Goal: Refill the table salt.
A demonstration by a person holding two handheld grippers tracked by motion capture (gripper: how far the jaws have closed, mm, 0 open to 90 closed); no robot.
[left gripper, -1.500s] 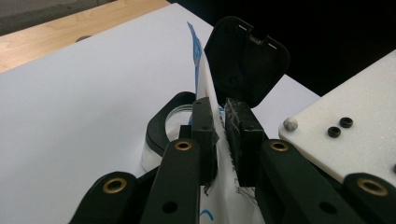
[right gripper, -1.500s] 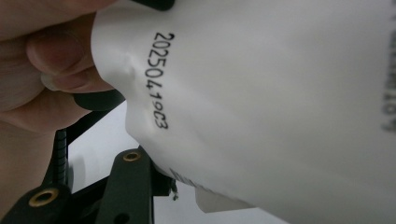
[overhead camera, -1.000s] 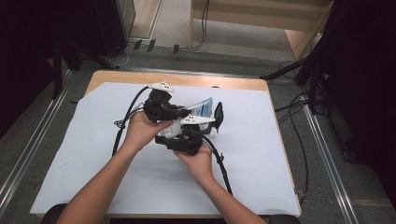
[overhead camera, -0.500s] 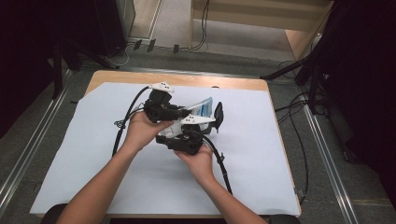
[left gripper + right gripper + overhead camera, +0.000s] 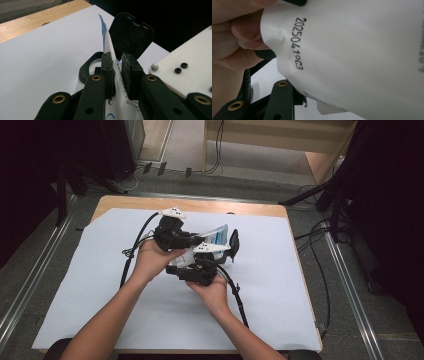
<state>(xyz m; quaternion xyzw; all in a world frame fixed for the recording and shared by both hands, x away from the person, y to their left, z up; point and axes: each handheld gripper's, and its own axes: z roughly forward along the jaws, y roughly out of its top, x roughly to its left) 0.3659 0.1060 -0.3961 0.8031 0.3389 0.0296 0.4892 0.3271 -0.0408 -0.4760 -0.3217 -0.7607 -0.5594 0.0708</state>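
Pouch (image 5: 110, 53) between left claw (image 5: 120, 72) pads

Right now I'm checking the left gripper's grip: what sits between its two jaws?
In the left gripper view, the white pouch with blue print is pinched between the left gripper's jaws.

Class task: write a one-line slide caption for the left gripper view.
Left gripper pinching a white pouch before an open black lid.

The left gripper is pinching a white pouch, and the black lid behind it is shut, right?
Not quite. The left gripper does pinch the white pouch, but the black lid behind it stands flipped open, upright above the container's rim. The left gripper view shows this.
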